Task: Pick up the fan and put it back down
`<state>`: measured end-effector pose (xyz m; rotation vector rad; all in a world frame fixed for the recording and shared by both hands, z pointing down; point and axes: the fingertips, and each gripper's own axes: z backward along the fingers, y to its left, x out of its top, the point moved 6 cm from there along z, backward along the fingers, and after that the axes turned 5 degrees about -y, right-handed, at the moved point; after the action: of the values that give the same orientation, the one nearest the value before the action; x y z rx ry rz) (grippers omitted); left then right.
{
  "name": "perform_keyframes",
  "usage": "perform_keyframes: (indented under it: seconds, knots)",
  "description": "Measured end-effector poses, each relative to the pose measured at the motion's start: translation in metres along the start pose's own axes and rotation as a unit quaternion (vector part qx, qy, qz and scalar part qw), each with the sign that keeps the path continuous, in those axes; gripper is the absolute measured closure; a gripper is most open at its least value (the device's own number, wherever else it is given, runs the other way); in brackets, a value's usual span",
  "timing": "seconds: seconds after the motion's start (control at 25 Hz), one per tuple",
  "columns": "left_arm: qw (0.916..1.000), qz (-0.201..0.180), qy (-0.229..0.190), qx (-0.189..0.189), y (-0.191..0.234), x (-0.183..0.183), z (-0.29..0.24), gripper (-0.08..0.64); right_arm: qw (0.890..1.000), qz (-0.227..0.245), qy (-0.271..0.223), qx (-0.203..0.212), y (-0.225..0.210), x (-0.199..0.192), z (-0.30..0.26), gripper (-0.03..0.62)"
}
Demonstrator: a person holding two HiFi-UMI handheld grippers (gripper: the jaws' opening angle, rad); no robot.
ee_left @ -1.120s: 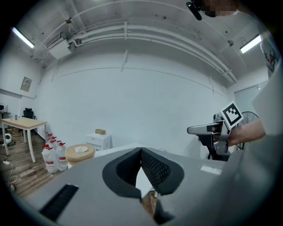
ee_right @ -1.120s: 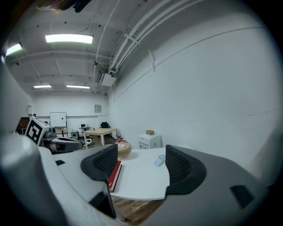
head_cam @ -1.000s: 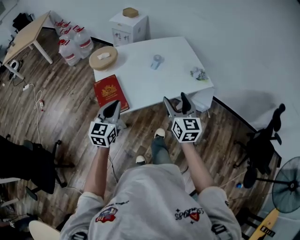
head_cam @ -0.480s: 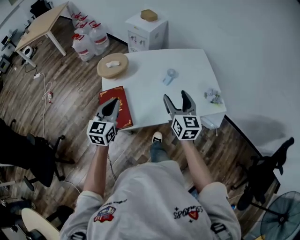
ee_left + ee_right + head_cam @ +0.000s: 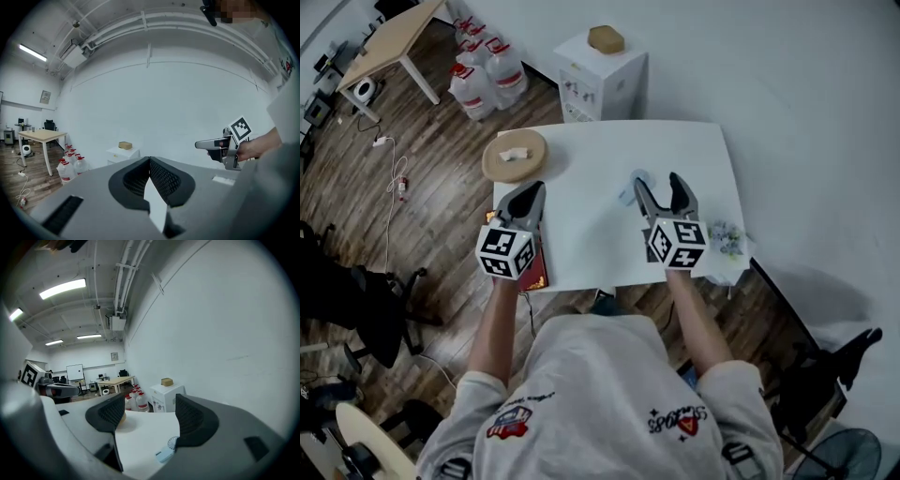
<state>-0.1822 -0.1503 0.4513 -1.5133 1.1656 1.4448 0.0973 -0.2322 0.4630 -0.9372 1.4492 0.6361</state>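
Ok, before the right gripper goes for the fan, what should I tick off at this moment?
1. Right gripper jaws apart, nothing between the pads: ok.
2. Fan lies flat on the white table, just ahead of and below the right gripper's jaws: ok.
3. Pads around the fan: not ok, not reached yet.
4. Left gripper jaws together, empty, well to the side of the fan: ok.
5. Which way the fan's handle points: cannot tell, partly hidden in the head view.

Head view looks steeply down on the white worktop (image 5: 581, 234) from overhead. Left gripper view and right gripper view face apparently level toward the wall; all three share the white cabinet (image 5: 605, 70).
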Motion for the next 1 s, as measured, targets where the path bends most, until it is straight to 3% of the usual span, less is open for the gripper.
perform_keyframes:
  seconds: [0.56, 0.72, 1.0]
  knots:
    - [0.9986, 0.012, 0.042, -0.029, 0.047, -0.022, -0.091, 0.555, 0.995, -0.056, 0.066, -0.053, -0.040, -0.047, -0.080, 0.261]
    - [0.9978, 0.024, 0.054, -0.031, 0.055, -0.030, -0.098, 0.555, 0.986, -0.089, 0.113, -0.089, -0.056, -0.084, -0.089, 0.245]
    - [0.9971, 0.032, 0.065, -0.024, 0.078, -0.043, -0.103, 0.555, 0.966, -0.119, 0.210, -0.090, -0.055, -0.150, -0.114, 0.233]
